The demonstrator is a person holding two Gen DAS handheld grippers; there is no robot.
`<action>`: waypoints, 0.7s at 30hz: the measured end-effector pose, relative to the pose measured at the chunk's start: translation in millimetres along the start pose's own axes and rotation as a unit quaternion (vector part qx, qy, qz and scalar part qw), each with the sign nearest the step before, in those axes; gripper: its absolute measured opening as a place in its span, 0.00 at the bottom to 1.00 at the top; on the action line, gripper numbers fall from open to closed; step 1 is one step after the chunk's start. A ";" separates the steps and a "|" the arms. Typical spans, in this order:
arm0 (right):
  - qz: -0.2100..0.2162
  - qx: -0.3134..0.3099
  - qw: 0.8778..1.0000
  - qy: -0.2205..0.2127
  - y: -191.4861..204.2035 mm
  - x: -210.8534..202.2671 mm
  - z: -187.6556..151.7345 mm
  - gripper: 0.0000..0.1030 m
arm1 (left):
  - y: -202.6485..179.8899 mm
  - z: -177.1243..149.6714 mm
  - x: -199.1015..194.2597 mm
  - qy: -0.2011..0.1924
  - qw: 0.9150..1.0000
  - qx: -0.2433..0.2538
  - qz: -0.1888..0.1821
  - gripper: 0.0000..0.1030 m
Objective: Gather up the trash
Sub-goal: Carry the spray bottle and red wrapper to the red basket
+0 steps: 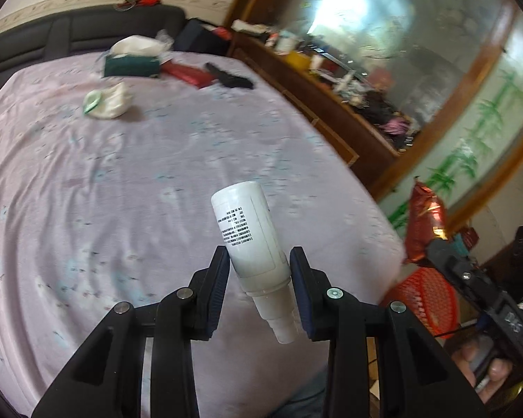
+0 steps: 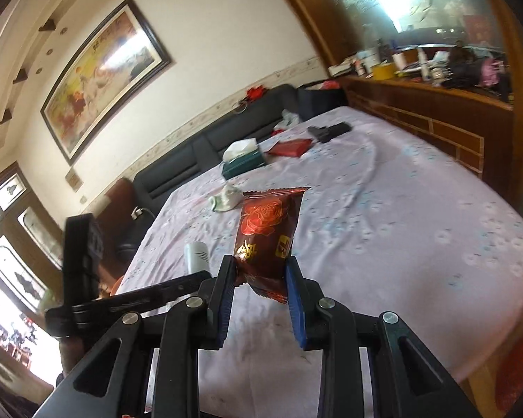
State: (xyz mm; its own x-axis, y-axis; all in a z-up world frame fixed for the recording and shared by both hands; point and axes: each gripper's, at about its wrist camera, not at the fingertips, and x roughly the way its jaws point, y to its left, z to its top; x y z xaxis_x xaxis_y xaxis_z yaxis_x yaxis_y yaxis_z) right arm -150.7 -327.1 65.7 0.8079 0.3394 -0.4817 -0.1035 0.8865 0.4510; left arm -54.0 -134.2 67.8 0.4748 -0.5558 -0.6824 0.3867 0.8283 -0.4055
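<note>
My left gripper is shut on a white plastic bottle, its base pointing away and its neck toward the camera, held above the pink bed sheet. My right gripper is shut on a dark red snack wrapper with a gold rose print, held upright over the bed. The wrapper and the right gripper also show at the right of the left wrist view. The bottle and the left gripper's body appear at the left of the right wrist view. A red mesh basket stands beside the bed.
On the bed's far end lie a crumpled white wad, a green tissue box, a red packet and a black object. A dark headboard and a cluttered wooden cabinet with mirror border the bed.
</note>
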 end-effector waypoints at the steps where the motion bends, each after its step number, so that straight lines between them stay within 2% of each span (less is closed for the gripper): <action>1: -0.007 0.005 1.000 -0.008 -3.3 -10.5 -1.5 0.29 | -8.8 -0.9 -4.3 -0.003 1.000 0.007 -0.005 0.33; 7: -0.020 0.020 0.998 -0.047 -10.8 -60.5 -9.0 0.29 | -51.2 -6.2 -28.3 -0.017 0.998 0.045 -0.036 0.33; 14: -0.035 0.010 0.995 -0.096 -0.7 -116.0 -9.8 0.29 | -85.2 -4.7 -46.2 -0.030 0.995 0.078 -0.059 0.33; 21: -0.054 0.010 0.988 -0.143 5.0 -161.1 -11.9 0.29 | -125.6 -6.3 -61.7 -0.038 0.987 0.118 -0.098 0.33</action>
State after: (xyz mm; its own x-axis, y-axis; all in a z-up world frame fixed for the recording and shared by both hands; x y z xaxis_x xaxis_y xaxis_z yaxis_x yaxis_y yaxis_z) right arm -288.3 -373.6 136.7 0.9447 0.1378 -0.2975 0.0016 0.9054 0.4245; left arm -136.8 -203.5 157.0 0.4266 -0.7156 -0.5531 0.6467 0.6689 -0.3666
